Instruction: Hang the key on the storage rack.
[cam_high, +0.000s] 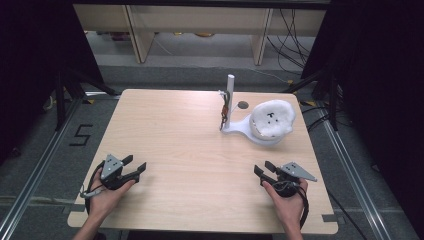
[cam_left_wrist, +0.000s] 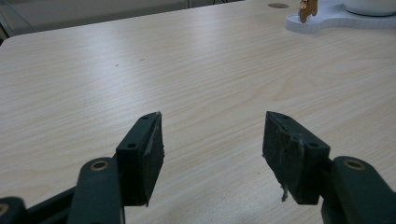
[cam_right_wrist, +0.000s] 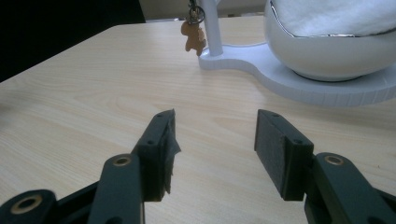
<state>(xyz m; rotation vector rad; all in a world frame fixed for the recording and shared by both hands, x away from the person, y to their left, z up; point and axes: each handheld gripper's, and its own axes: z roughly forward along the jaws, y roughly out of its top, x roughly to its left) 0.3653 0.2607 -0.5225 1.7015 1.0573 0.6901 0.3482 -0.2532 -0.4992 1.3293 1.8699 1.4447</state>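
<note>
The small orange charm (cam_right_wrist: 193, 36) is hanging on the white post (cam_high: 230, 90) of the white stand (cam_high: 240, 127), whose base is also carrying a white bowl (cam_high: 272, 120) with something white and fluffy in it — all of it sitting ahead of your right tongs (cam_high: 266, 169) and well apart from them, and farther off to the right of your left tongs (cam_high: 136, 165). You are holding both pairs low over the table (cam_high: 175, 150) near its front edge, jaws gaping wide with nothing between them. By my reading you are sitting at the approach step, nothing gripped yet; the next move is calling for the right pair to travel forward and rise toward the charm, narrowing for so small a thing. Bare wood is lying open between the two pairs and ahead of the left one — the bowl is crowding the right side of the post, so the left side is looking freer.
</note>
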